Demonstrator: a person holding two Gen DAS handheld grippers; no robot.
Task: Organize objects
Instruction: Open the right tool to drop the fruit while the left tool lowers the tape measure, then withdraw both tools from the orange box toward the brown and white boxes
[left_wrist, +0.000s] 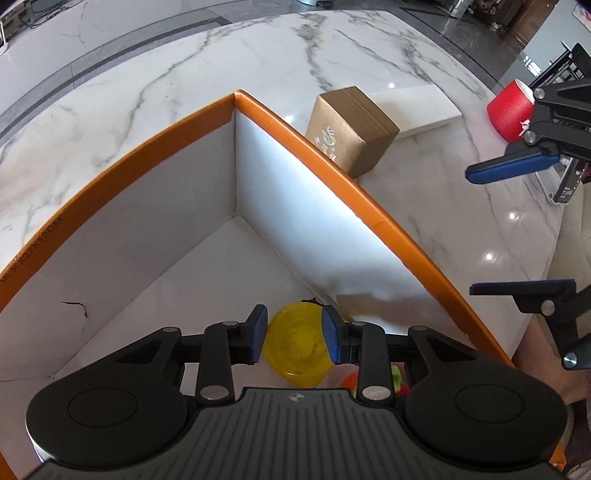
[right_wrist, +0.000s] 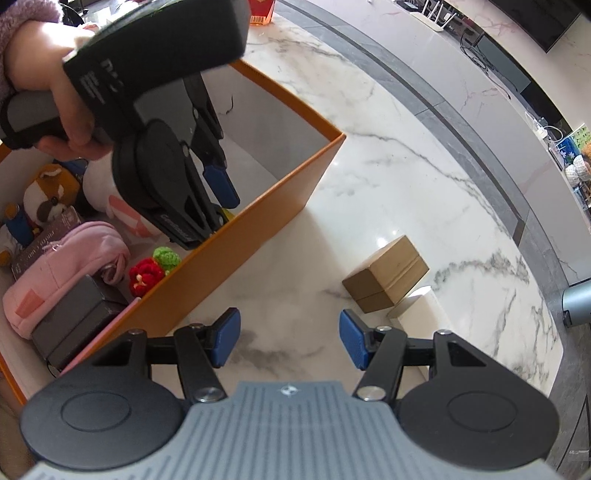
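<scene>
The left hand-held gripper (left_wrist: 293, 338) hangs inside the orange box (left_wrist: 332, 173) with its pads flanking the yellow bowl (left_wrist: 297, 349), grip uncertain, so it may tip, while the right hand-held gripper (right_wrist: 290, 339), spread and empty above the counter (right_wrist: 388, 155), could nudge the brown box (right_wrist: 386, 278)

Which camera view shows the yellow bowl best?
The left wrist view: the yellow bowl lies in the orange box between the left tongs. In the right wrist view the left tongs hide it.
</scene>
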